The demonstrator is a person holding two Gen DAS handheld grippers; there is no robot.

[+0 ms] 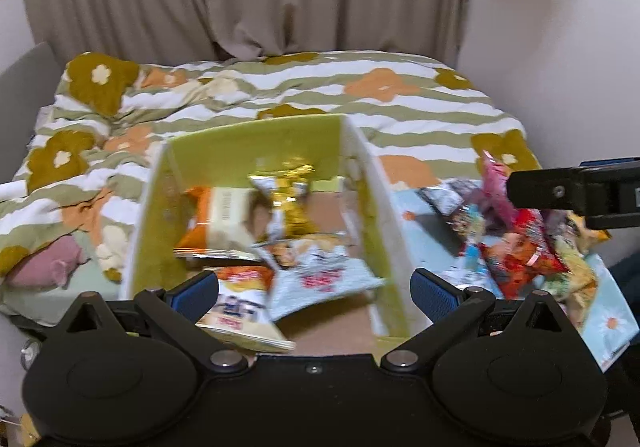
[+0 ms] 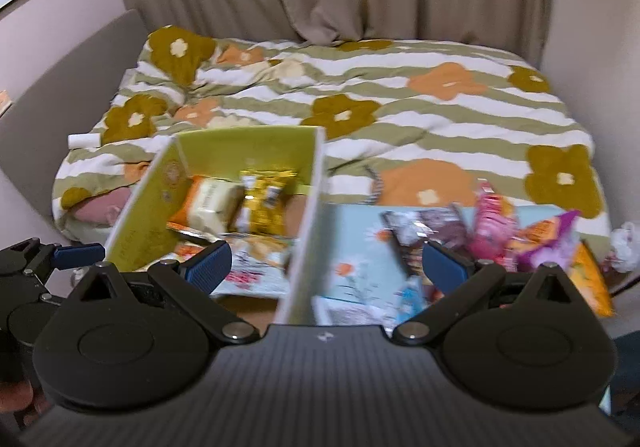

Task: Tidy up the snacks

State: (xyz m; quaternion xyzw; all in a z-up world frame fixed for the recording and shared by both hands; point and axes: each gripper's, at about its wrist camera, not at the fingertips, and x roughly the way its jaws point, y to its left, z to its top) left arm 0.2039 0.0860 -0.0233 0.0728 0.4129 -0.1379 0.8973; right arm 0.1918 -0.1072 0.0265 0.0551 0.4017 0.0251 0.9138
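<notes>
Grippers, left (image 1: 314, 293) and right (image 2: 326, 267), gape wide (nothing held).

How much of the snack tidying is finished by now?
Several packets, like the gold packet, already lie in the green box. Nothing is in hand: the left gripper and right gripper are open. A pile of snacks still waits beside the box.
</notes>
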